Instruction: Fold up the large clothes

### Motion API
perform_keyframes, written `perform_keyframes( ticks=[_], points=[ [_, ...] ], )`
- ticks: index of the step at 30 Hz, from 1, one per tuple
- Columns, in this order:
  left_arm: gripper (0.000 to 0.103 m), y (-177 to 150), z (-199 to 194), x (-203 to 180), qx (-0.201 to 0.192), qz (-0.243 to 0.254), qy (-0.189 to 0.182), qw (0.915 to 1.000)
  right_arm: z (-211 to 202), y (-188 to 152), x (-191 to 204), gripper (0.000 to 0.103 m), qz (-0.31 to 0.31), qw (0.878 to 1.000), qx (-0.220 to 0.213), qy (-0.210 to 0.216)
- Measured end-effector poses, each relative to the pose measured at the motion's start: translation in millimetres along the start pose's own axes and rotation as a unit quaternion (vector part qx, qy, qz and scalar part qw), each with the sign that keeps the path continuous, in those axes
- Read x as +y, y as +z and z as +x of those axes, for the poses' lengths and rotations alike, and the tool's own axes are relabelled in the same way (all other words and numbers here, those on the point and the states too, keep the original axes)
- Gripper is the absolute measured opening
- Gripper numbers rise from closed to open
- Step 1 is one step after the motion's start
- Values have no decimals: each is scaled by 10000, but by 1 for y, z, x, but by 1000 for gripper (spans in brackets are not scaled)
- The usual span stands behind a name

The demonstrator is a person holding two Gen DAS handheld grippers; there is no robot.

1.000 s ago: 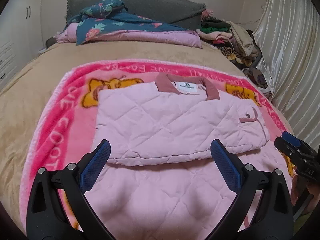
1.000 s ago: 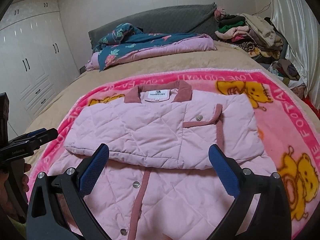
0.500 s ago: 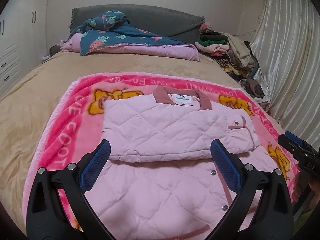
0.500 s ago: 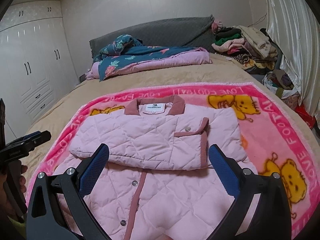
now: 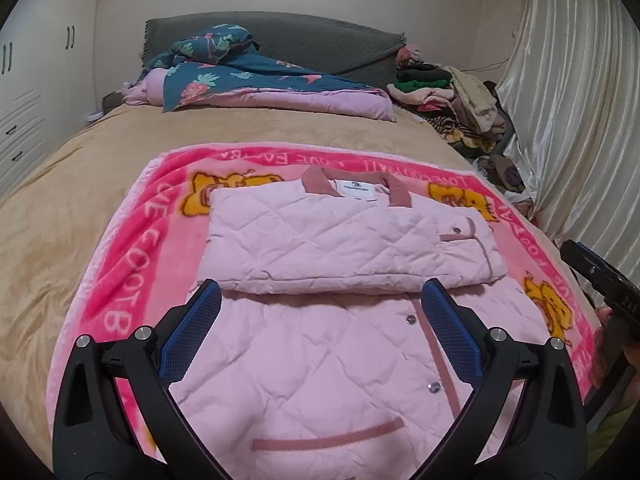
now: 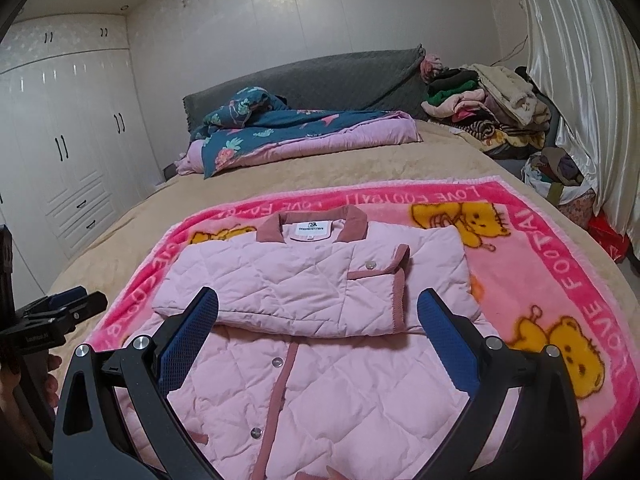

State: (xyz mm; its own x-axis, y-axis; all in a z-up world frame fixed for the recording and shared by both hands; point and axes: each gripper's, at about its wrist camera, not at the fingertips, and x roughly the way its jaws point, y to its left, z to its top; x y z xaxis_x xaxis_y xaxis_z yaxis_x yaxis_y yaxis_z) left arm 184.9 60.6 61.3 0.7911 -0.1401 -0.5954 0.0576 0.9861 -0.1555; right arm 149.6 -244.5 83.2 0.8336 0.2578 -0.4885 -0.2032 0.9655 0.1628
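A pink quilted jacket (image 5: 328,360) lies flat on a pink bear blanket (image 5: 132,240) on the bed, collar at the far end, both sleeves folded across its chest (image 5: 340,248). It also shows in the right wrist view (image 6: 320,380). My left gripper (image 5: 320,312) is open and empty, held above the jacket's lower half. My right gripper (image 6: 318,316) is open and empty, also above the lower half. Each gripper shows at the edge of the other's view: the right one (image 5: 600,276), the left one (image 6: 64,308).
A folded blue and pink quilt (image 5: 260,84) lies by the grey headboard. A heap of clothes (image 6: 492,108) sits at the bed's far right corner beside a curtain (image 6: 580,80). White wardrobes (image 6: 64,152) stand on the left. Tan bedspread (image 5: 60,200) surrounds the blanket.
Both grippers have pulled back and risen, open and empty throughout; more of the jacket's lower half and the room now shows. The jacket has not moved.
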Motion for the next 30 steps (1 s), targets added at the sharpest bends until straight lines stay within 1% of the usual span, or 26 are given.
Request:
perform_keyframes(
  ticks=[6, 13, 20, 30],
  points=[
    [94, -7, -17, -8, -66, 85, 36, 9999, -15, -2, 2, 99, -13, 10000, -54, 58],
    [94, -16, -32, -13, -141, 103, 85, 9998, -34, -9, 8, 99, -181, 9998, -66, 95],
    [94, -32, -39, -15, -60, 101, 131, 9998, -48, -19, 13, 99, -285, 9995, -25, 120],
    [94, -43, -53, -14, -84, 86, 192, 9997, -64, -30, 14, 99, -387, 9992, -39, 97]
  ],
)
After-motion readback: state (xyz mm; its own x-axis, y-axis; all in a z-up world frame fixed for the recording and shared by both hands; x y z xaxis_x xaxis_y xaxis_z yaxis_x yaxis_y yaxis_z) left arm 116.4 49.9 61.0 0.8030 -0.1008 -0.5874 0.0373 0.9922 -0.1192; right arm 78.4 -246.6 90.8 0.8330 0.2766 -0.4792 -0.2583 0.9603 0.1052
